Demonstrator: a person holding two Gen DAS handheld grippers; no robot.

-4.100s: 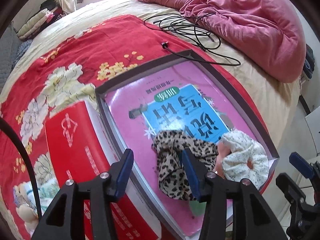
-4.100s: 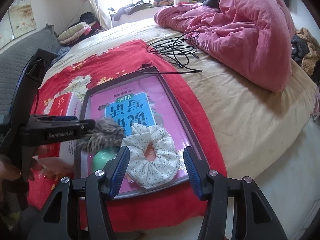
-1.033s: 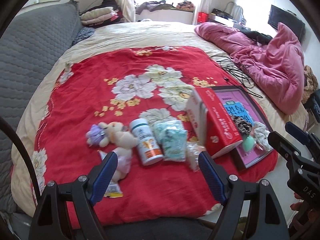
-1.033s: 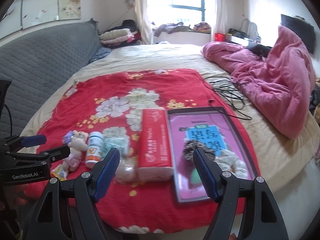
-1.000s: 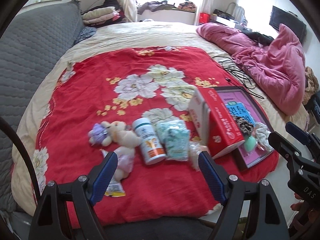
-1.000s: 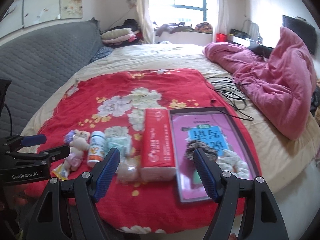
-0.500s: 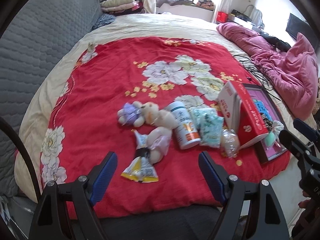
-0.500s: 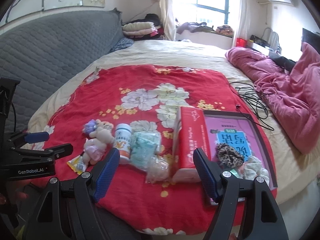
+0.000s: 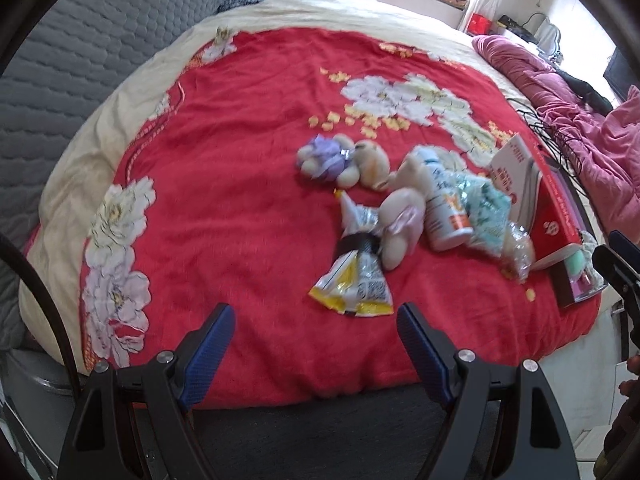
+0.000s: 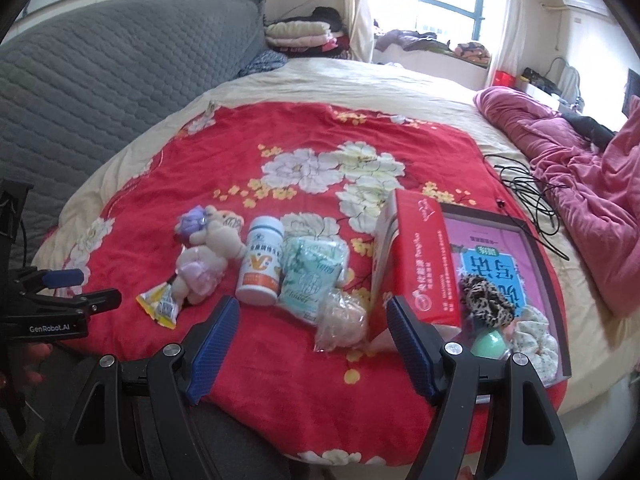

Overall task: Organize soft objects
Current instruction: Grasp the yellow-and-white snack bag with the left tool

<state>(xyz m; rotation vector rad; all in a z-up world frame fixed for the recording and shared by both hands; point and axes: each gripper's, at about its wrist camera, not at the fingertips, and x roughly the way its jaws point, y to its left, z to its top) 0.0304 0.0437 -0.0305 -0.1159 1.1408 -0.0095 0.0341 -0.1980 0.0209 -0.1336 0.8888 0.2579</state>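
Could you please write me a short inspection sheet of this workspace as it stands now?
Surface: red floral blanket on a bed.
Job's things: leopard scrunchie, white floral scrunchie and green ball in the pink tray; plush toys on the blanket.
Clutter: white bottle, teal packet, snack packet, red box.
Grippers: left gripper and right gripper open, empty.
Cables: black cable beside the tray.
Surroundings: pink quilt, grey headboard, window.

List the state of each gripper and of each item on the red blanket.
left gripper: open, empty
right gripper: open, empty
white bottle: lying on its side, capped
red box: tilted against the tray
leopard scrunchie: in the tray
plush dolls: lying outside the tray
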